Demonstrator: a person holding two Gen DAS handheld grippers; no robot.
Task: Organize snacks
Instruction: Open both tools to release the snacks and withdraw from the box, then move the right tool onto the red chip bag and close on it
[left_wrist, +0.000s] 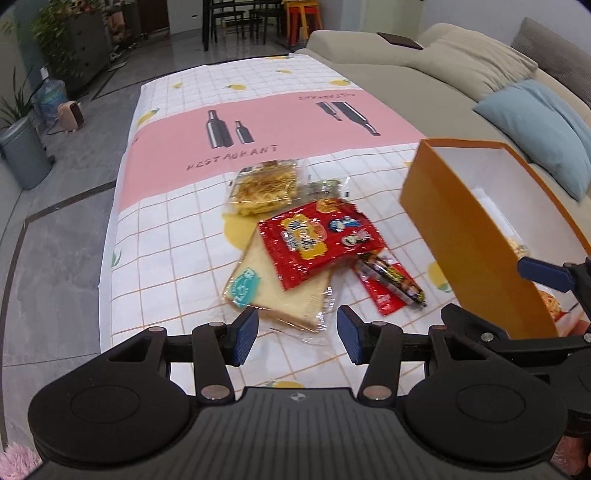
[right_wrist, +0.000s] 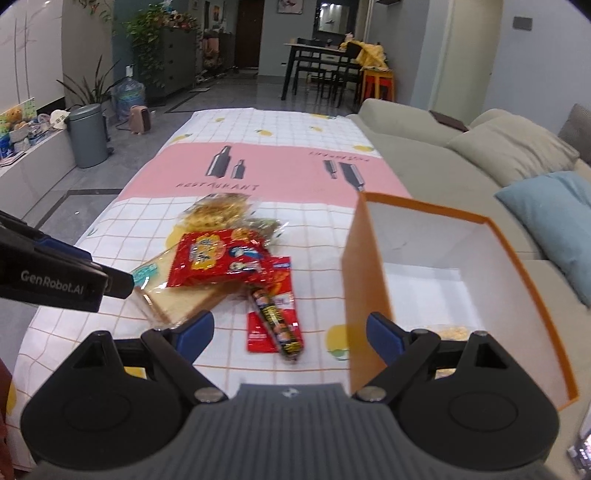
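Both claws gape empty: the left claw (left_wrist: 297, 334) over the wrapped bread (left_wrist: 280, 291), the right claw (right_wrist: 290, 338) straddling the orange box (right_wrist: 369, 295) wall.

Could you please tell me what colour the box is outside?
Orange outside, white inside; the box shows best in the right wrist view.

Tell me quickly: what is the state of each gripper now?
Left gripper: open, holding nothing, above the wrapped bread.
Right gripper: open, holding nothing, beside the orange box.
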